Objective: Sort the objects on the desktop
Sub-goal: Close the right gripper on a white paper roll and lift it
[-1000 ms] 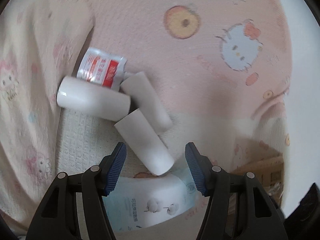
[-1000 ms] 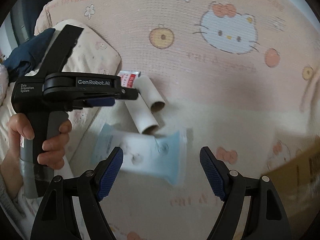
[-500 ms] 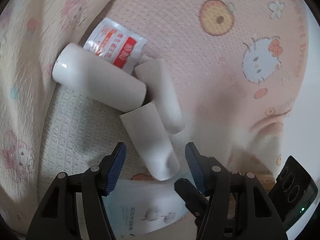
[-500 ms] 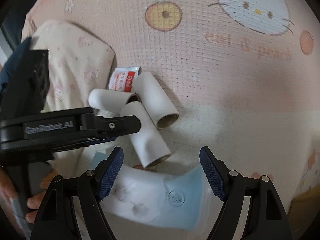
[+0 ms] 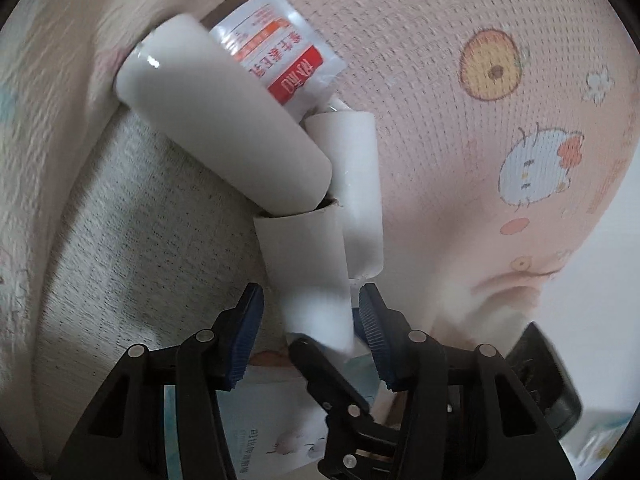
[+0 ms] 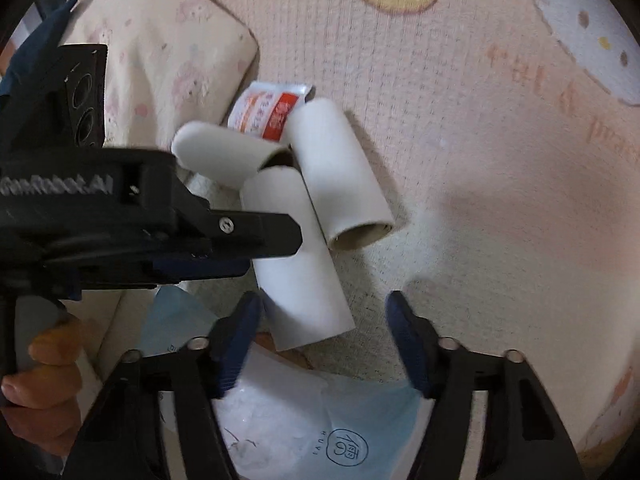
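Note:
Three white cardboard tubes lie in a heap on a pink cartoon-print blanket. The nearest tube [image 5: 308,276] [image 6: 296,264] has its end between the fingers of my open left gripper [image 5: 310,328]; the pads stand apart from it. My open right gripper [image 6: 324,336] is just in front of the same tube's open end. The second tube [image 5: 360,200] [image 6: 340,176] lies beside it. The third tube [image 5: 216,136] [image 6: 224,152] lies across their far ends. A red-and-white sachet [image 5: 280,60] [image 6: 268,112] rests against the tubes. A blue-and-white tissue pack [image 6: 312,428] [image 5: 272,432] lies under both grippers.
A cream patterned pillow [image 6: 160,52] rises at the left, close to the tubes. The left gripper's body [image 6: 120,216] and the hand holding it fill the left of the right wrist view. One right gripper finger [image 5: 324,376] crosses the left wrist view.
Both grippers have moved in closer to the tubes. The nearest tube's end now lies between the left gripper's fingers. The right gripper has come up to that tube from the pack side.

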{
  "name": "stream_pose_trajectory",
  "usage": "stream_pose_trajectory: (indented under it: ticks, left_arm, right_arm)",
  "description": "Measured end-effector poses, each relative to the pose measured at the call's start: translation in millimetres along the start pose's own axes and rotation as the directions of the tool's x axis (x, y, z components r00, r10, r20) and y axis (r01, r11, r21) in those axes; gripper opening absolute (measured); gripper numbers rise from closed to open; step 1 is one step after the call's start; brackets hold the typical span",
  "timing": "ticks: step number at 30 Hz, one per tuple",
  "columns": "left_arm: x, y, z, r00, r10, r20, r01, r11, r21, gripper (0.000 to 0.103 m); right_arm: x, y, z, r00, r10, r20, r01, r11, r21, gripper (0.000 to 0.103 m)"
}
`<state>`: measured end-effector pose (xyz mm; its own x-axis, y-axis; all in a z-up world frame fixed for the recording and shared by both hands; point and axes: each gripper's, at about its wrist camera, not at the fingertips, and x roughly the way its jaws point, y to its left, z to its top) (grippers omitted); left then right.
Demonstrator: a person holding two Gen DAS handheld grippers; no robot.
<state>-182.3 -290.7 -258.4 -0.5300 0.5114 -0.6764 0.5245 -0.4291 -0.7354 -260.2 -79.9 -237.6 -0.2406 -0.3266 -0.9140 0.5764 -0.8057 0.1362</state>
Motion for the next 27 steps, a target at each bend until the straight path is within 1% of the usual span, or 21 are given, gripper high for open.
stream_pose_trajectory:
  ticks: [1, 2, 3, 4, 6, 8, 12, 15, 17, 19, 20, 21, 22, 23, 25, 26, 27]
  left_arm:
    - [0.7, 1.5, 0.1, 1.0, -0.012, -0.003, 0.012, 1.0, -0.011, 0.053]
    - [2.5, 0.1, 0.0, 1.0, -0.013, -0.005, 0.013, 1.0, -0.014, 0.052]
    - [3.2, -0.7, -0.6, 1.0, -0.013, -0.008, 0.013, 1.0, -0.01, 0.047]
    - [2.6, -1.3, -1.2, 1.0, -0.005, -0.01, 0.005, 1.0, -0.002, 0.044]
    - [2.2, -9.2, -3.1, 1.0, 0.023, 0.009, -0.023, 0.999, 0.032, 0.042]
    - [1.6, -15.6, -4.6, 1.0, 0.012, 0.018, -0.013, 0.999, 0.051, 0.041]
    - [-2.7, -20.1, -6.7, 0.998, -0.055, 0.011, 0.055, 0.997, 0.049, 0.041]
    - [-7.8, -20.5, -8.5, 0.991, -0.133, -0.004, 0.133, 0.991, 0.034, 0.041]
    - [-9.5, -23.4, -13.0, 0.987, -0.162, -0.015, 0.163, 0.986, 0.04, 0.041]
    - [-12.5, -26.3, -19.2, 0.986, -0.163, -0.026, 0.165, 0.984, 0.069, 0.041]
    - [-15.2, -26.7, -23.2, 0.986, -0.163, -0.033, 0.166, 0.983, 0.085, 0.041]
    - [-13.6, -30.4, -27.4, 0.986, -0.162, -0.042, 0.165, 0.981, 0.1, 0.041]
    - [-13.4, -33.5, -32.3, 0.986, -0.158, -0.052, 0.164, 0.979, 0.12, 0.041]
    - [-14.4, -36.3, -38.7, 0.987, -0.15, -0.058, 0.157, 0.977, 0.145, 0.041]
    - [-16.1, -41.0, -49.7, 0.99, -0.126, -0.064, 0.136, 0.972, 0.194, 0.041]
    - [-17.4, -44.7, -56.3, 0.992, -0.112, -0.062, 0.123, 0.967, 0.222, 0.041]
    - [-18.9, -47.1, -61.5, 0.993, -0.103, -0.061, 0.115, 0.963, 0.244, 0.041]
  right_arm:
    - [0.6, -0.8, -0.7, 1.0, 0.017, -0.003, -0.017, 1.0, 0.003, 0.05]
    - [0.7, -1.1, -1.2, 1.0, 0.03, -0.003, -0.03, 1.0, 0.003, 0.047]
    - [0.8, -1.2, -1.6, 0.999, 0.035, -0.004, -0.035, 0.999, 0.002, 0.047]
    - [0.7, -0.9, -2.1, 0.999, 0.032, -0.005, -0.032, 0.999, -0.003, 0.047]
    - [-0.6, -0.5, -2.4, 0.999, 0.035, -0.005, -0.035, 0.999, -0.013, 0.045]
    - [-4.7, -0.1, -3.0, 0.999, 0.038, 0.001, -0.038, 0.999, -0.031, 0.044]
    - [-21.9, 3.5, -1.8, 0.999, 0.015, 0.03, -0.012, 0.996, -0.085, 0.042]
    - [-40.6, 8.9, -1.3, 0.998, -0.016, 0.06, 0.023, 0.992, -0.123, 0.041]
    - [-51.4, 11.7, -4.5, 0.996, -0.044, 0.078, 0.055, 0.988, -0.145, 0.041]
    - [-58.4, 11.6, -8.1, 0.995, -0.053, 0.086, 0.064, 0.989, -0.136, 0.041]
    - [-65.8, 9.7, -18.9, 0.995, -0.055, 0.089, 0.066, 0.99, -0.128, 0.041]
    - [-65.2, 18.0, -13.3, 0.994, -0.063, 0.091, 0.073, 0.99, -0.121, 0.041]
    - [-68.1, 18.4, -18.3, 0.992, -0.079, 0.095, 0.089, 0.99, -0.112, 0.041]
    - [-70.7, 17.6, -13.6, 0.991, -0.091, 0.095, 0.1, 0.99, -0.103, 0.041]
    - [-72.4, 19.8, -23.9, 0.989, -0.109, 0.097, 0.116, 0.991, -0.072, 0.041]
    - [-75.4, 30.3, -30.5, 0.988, -0.112, 0.102, 0.118, 0.992, -0.05, 0.041]
    - [-78.0, 30.5, -36.6, 0.988, -0.112, 0.11, 0.116, 0.993, -0.029, 0.041]
